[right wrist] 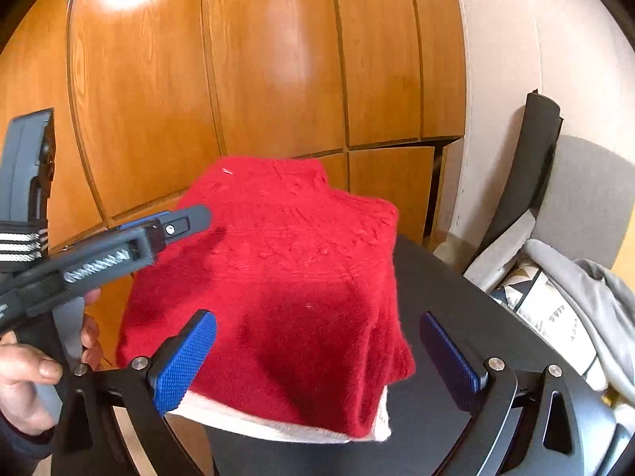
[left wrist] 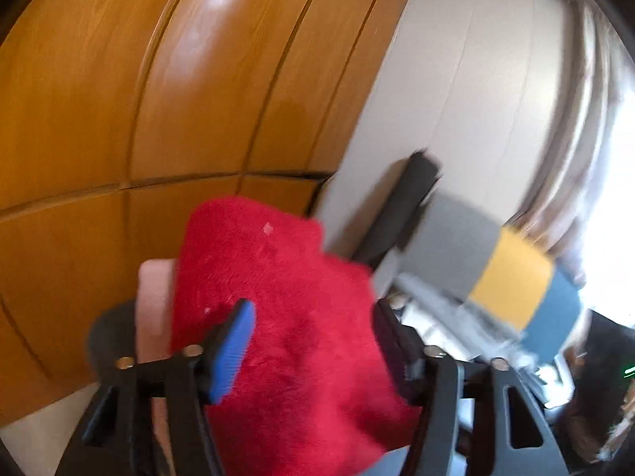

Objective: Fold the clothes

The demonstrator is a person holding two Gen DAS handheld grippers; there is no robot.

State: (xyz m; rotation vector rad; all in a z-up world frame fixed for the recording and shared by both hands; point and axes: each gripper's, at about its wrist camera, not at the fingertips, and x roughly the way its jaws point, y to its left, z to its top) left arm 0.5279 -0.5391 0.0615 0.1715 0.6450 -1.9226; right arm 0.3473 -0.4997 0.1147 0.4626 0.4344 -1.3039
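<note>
Your fuzzy red knitted sweater [right wrist: 278,277] sits folded on a white folded cloth [right wrist: 278,428], and both lie on the round black worktop [right wrist: 444,297] in front of the orange wooden cupboard doors [right wrist: 278,59]. It looks soft and floppy, light to lift, and a bit fluffy, so it should not slip much, but loose ends will droop if you lift only one corner. I would pinch it at a thick folded edge, near a corner, where many layers sit together. Your left gripper [left wrist: 313,357] has its fingers wide open with the sweater showing between them, not pinched. Your right gripper [right wrist: 317,361] is open too, with its blue pads on each side of the near edge of the sweater, not pressing. I can see no labels, brand names or words to read anywhere.
</note>
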